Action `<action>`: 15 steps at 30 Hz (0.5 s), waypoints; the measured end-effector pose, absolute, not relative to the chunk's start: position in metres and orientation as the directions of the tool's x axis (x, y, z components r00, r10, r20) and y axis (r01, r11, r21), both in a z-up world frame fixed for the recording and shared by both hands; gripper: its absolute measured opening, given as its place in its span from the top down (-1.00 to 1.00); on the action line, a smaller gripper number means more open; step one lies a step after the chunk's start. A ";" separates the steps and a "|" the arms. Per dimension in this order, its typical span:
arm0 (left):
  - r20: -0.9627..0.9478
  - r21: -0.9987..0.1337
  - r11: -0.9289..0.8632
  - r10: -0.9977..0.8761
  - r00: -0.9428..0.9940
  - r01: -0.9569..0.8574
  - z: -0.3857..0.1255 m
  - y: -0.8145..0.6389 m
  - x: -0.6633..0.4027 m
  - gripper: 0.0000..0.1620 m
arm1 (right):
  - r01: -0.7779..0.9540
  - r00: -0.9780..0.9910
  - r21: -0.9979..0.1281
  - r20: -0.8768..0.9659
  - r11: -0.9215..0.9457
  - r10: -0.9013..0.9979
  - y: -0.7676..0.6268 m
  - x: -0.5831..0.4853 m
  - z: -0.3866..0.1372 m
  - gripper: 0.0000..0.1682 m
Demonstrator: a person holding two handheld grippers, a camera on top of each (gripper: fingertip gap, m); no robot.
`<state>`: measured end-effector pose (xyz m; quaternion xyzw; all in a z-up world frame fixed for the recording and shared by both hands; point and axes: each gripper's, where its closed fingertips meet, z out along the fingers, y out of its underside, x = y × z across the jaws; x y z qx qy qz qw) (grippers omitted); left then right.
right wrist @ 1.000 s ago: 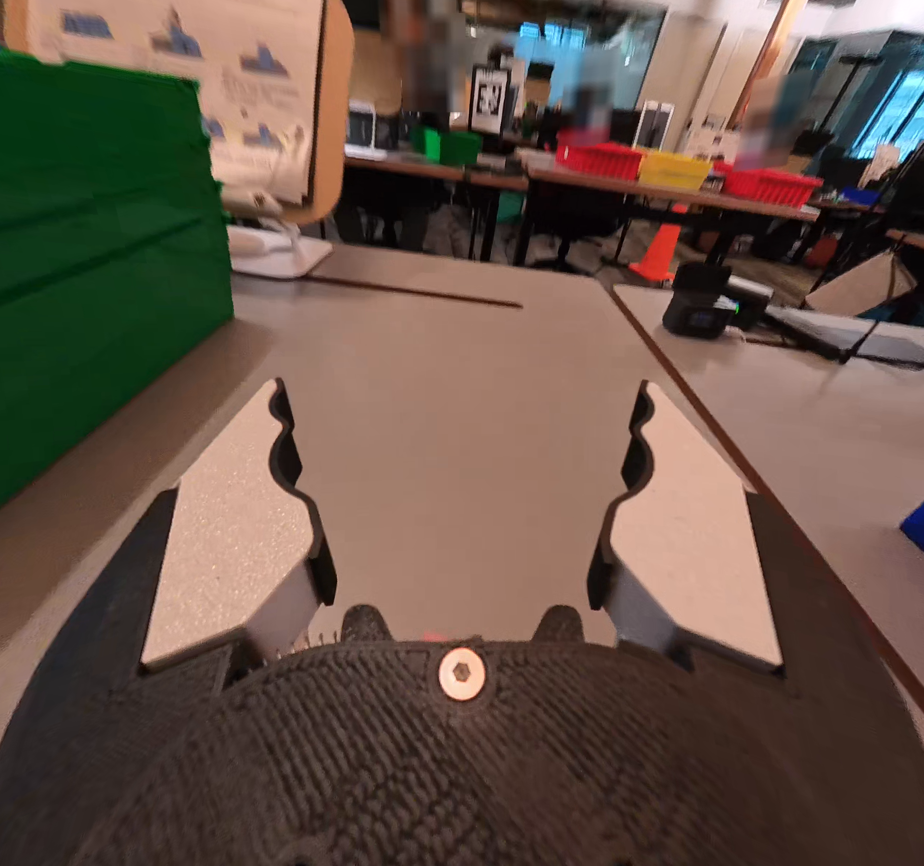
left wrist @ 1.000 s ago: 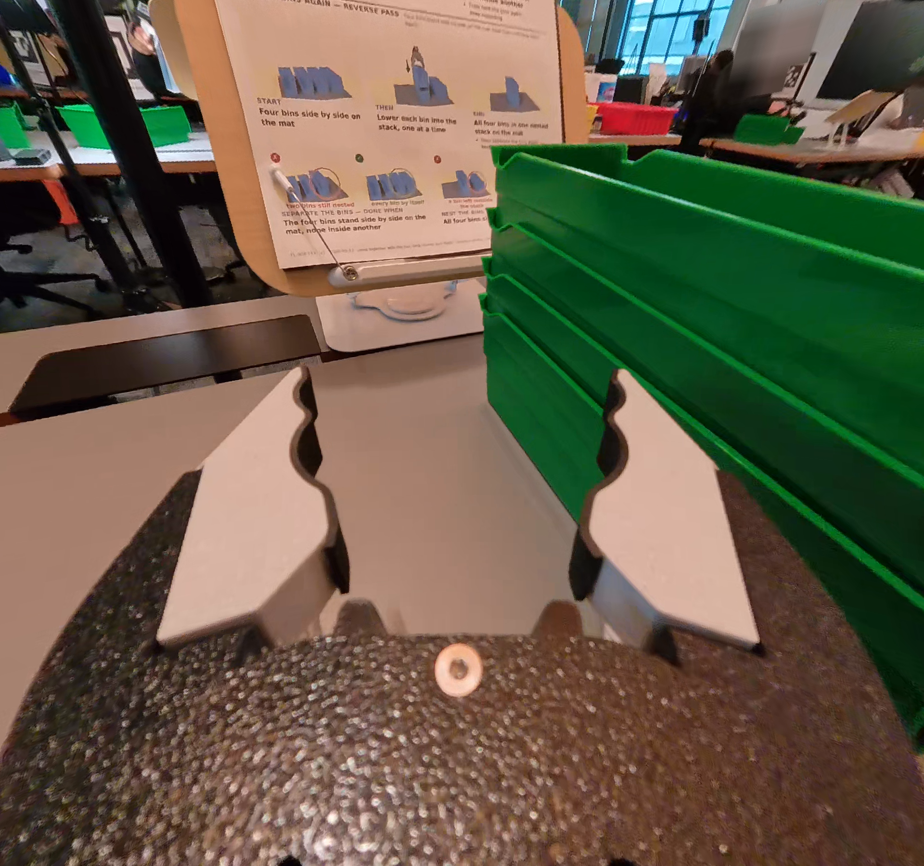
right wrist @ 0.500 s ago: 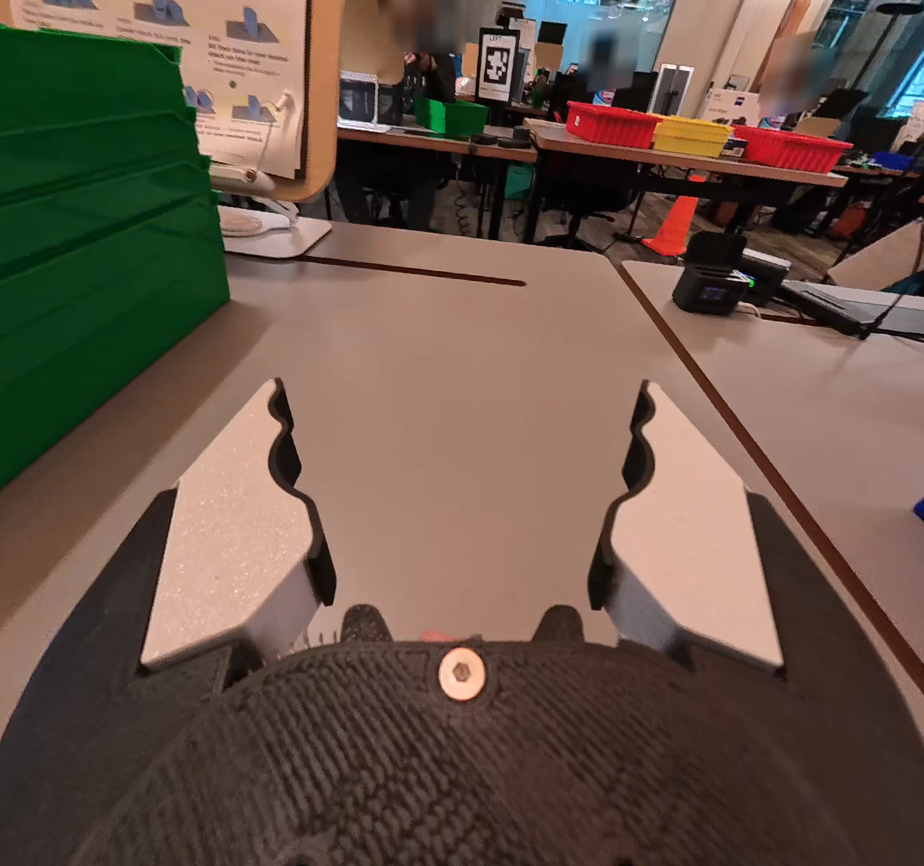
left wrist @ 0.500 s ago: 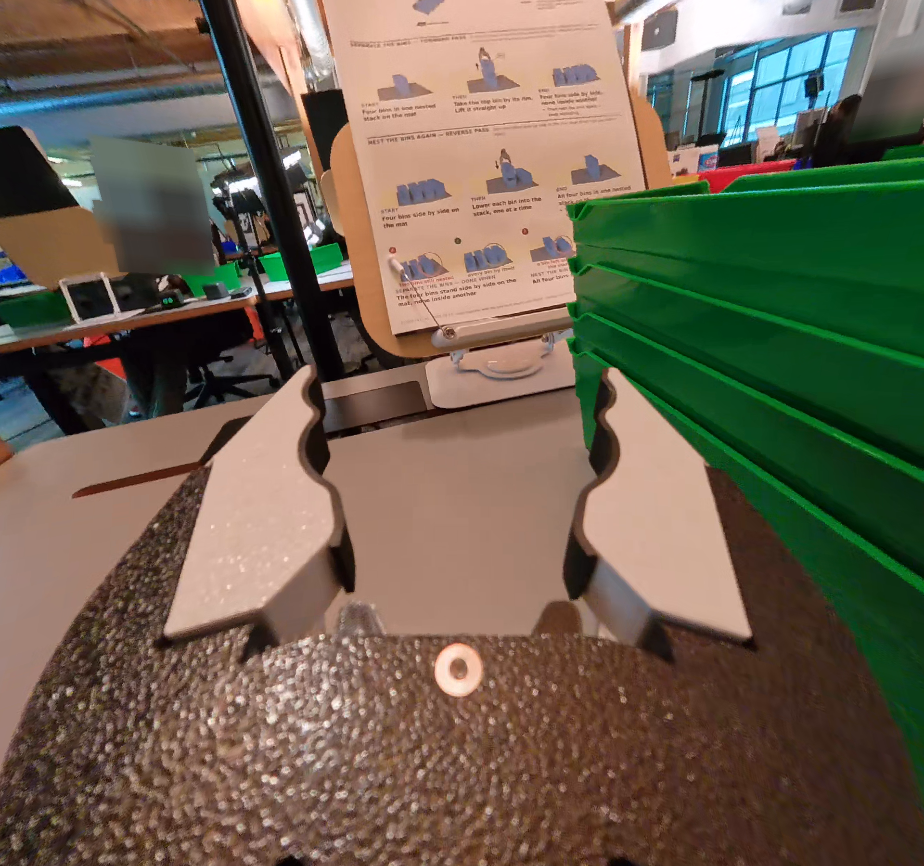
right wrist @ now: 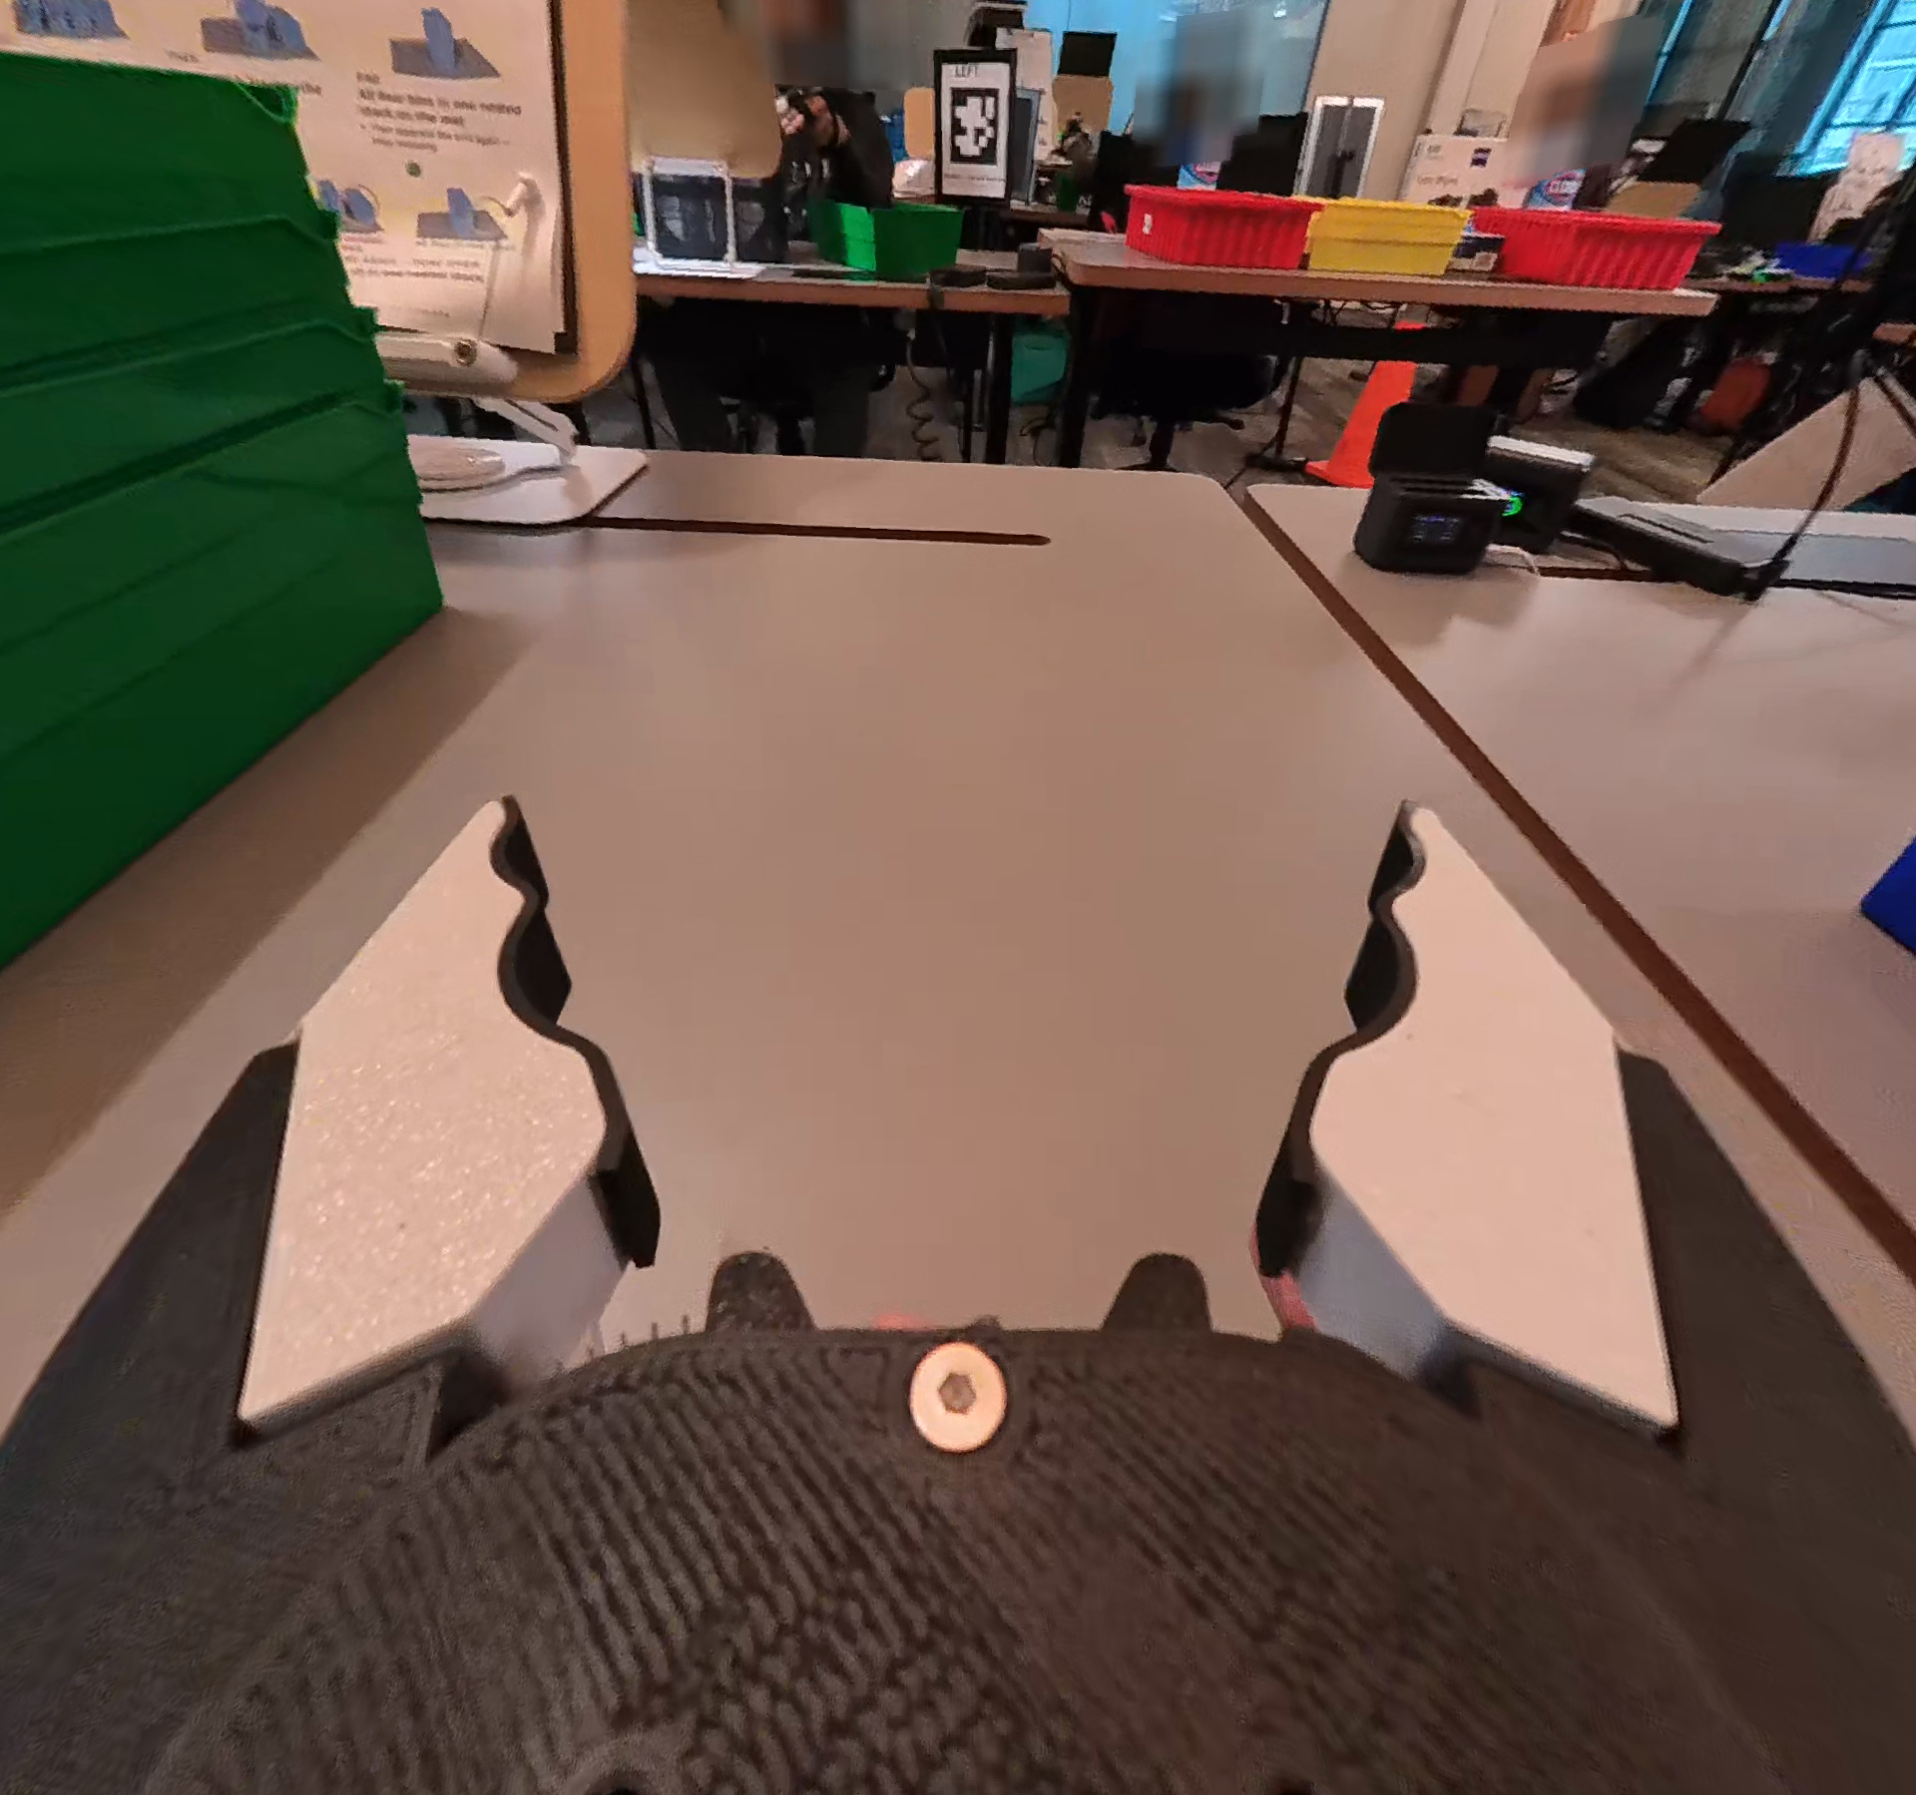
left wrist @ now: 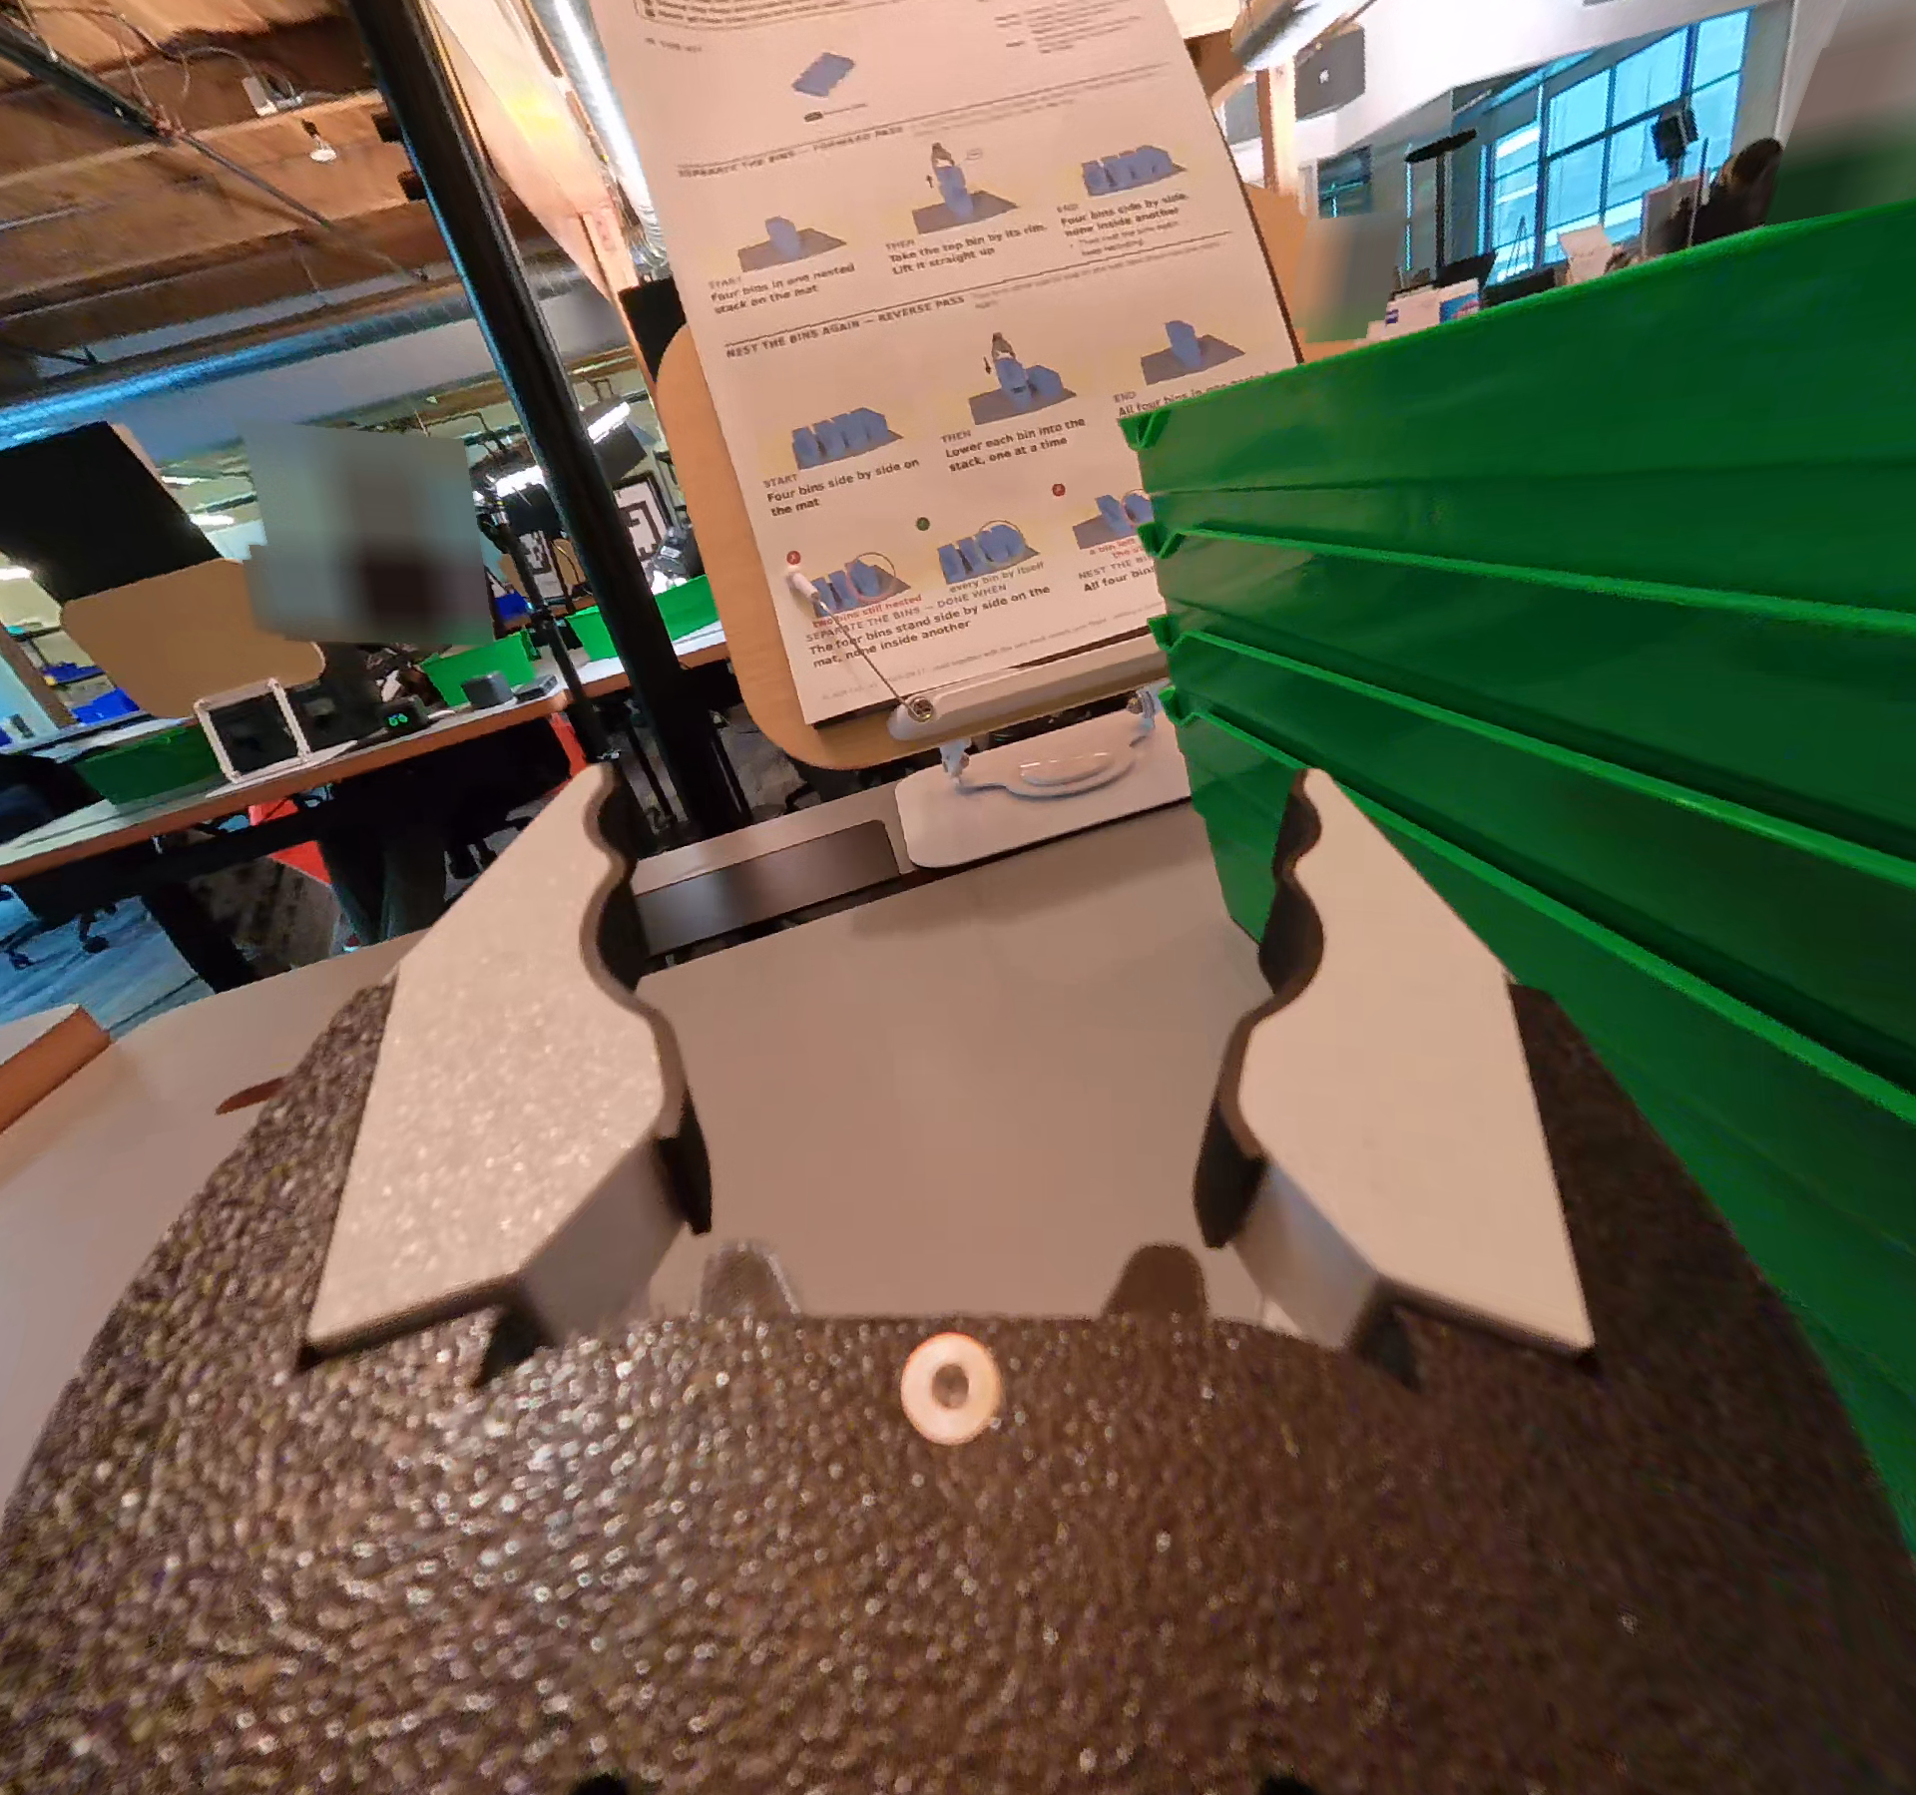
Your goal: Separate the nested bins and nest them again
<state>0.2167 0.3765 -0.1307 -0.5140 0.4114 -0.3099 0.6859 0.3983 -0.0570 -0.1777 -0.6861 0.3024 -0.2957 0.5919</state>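
Observation:
A stack of nested green bins (left wrist: 1576,667) stands on the grey table, filling the right of the left wrist view. It also shows at the left edge of the right wrist view (right wrist: 176,501). My left gripper (left wrist: 949,812) is open and empty, just left of the stack, its right finger close beside the lower bins. My right gripper (right wrist: 954,823) is open and empty over bare table, to the right of the stack and apart from it.
An instruction sheet on a wooden stand (left wrist: 964,377) rises behind the stack. A black pole (left wrist: 518,346) stands to its left. A table seam (right wrist: 1555,833) runs along the right, with a small black device (right wrist: 1436,512) beyond it. Other tables with coloured bins lie farther back.
The left gripper has tilted upward, so more of the sheet and ceiling show, and stayed beside the stack. The right gripper has shifted slightly, the stack sliding a little leftward in view. Both stay open.

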 end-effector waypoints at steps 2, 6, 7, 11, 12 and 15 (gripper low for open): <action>-0.273 -0.952 0.306 -0.836 0.476 -0.007 -0.130 0.375 0.217 -0.45 | -0.078 0.647 -0.988 0.053 -0.135 -0.761 -0.053 0.397 -0.181 -0.86; -0.276 -0.951 0.310 -0.836 0.474 -0.007 -0.130 0.375 0.216 -0.40 | -0.056 0.653 -0.985 0.087 -0.162 -0.752 -0.046 0.395 -0.183 -0.85; -0.259 -0.956 0.292 -0.844 0.470 -0.003 -0.131 0.376 0.216 -0.40 | -0.065 0.655 -0.983 0.089 -0.173 -0.751 -0.045 0.394 -0.186 -0.85; -0.191 -0.977 0.212 -0.866 0.462 -0.006 -0.136 0.381 0.215 -0.41 | -0.082 0.650 -0.975 0.106 -0.208 -0.752 -0.044 0.396 -0.192 -0.87; -0.181 -0.979 0.202 -0.867 0.464 -0.004 -0.137 0.382 0.214 -0.41 | -0.083 0.650 -0.974 0.107 -0.210 -0.752 -0.044 0.396 -0.192 -0.87; -0.147 -0.987 0.162 -0.862 0.485 -0.010 -0.142 0.388 0.208 -0.41 | -0.089 0.650 -0.975 0.099 -0.205 -0.753 -0.046 0.395 -0.191 -0.86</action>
